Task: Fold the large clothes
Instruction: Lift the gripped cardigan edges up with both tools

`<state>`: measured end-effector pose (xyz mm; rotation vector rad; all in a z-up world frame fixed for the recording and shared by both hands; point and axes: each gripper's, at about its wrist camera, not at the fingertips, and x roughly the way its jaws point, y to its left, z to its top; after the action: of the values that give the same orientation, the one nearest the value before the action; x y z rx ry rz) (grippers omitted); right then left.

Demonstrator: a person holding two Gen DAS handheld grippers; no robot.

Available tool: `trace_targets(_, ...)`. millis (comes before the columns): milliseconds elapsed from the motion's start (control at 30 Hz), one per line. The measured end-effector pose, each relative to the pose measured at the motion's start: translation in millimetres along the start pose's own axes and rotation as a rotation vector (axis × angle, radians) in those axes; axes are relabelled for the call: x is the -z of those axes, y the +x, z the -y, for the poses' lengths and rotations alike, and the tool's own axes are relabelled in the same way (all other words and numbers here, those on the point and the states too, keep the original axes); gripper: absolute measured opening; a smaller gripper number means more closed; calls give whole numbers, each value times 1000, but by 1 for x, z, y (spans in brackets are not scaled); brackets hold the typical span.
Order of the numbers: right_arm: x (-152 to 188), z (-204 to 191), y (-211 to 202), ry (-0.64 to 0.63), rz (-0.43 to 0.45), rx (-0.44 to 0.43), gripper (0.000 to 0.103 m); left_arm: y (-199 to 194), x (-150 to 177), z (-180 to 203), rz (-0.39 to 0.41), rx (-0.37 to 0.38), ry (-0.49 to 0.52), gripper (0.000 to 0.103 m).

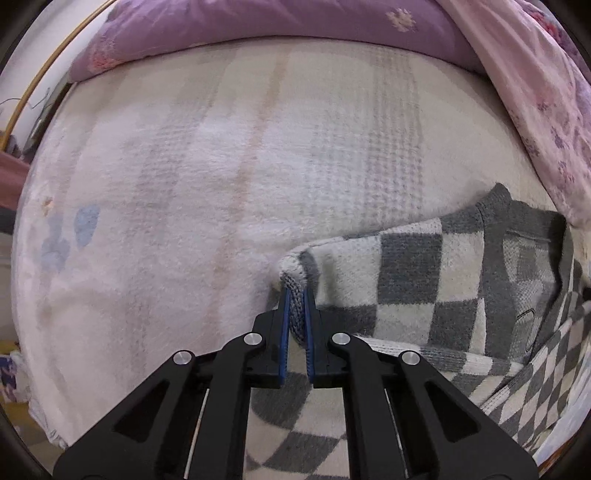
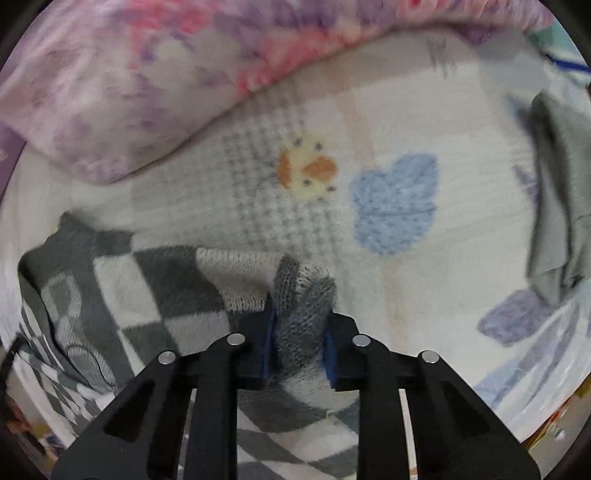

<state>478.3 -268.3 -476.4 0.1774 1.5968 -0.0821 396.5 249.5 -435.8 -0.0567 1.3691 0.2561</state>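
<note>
The checked sweater [image 1: 424, 280] lies on the bed [image 1: 184, 166], spread over a pale fleecy blanket, with a purple pillow [image 1: 258, 22] and a flowered quilt [image 2: 110, 92] beyond it. It is a thick grey-and-cream knit: soft, floppy and fairly bulky, so it will likely sag and drag between any two held points instead of keeping a shape. The fuzzy blanket under it probably clings a little, so lifting would suit it better than sliding.

The left gripper [image 1: 295, 325] has its jaws nearly closed on a ribbed corner of the sweater, a thin fold pinched between the blue pads [image 1: 283, 332]. The right gripper [image 2: 297, 332] has its jaws somewhat wider, squeezing a thicker bunch of grey ribbing at another corner. The ribbed hem is a sensible place to hold: denser, less stretchy, less apt to slip. A grey cloth [image 2: 557, 221] lies apart at the right edge.
</note>
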Motion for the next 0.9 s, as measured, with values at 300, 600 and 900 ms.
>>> trace_targets(300, 32, 1, -66, 5, 122, -13, 18, -47, 13, 10, 55, -22, 8, 7)
trace_targets(600, 81, -14, -116, -15, 237, -2, 17, -104, 48, 6, 131, -27, -32, 7)
trace_targets(900, 166, -3, -181, 11, 398, -3, 16, -177, 115, 4, 289, -136, -24, 6)
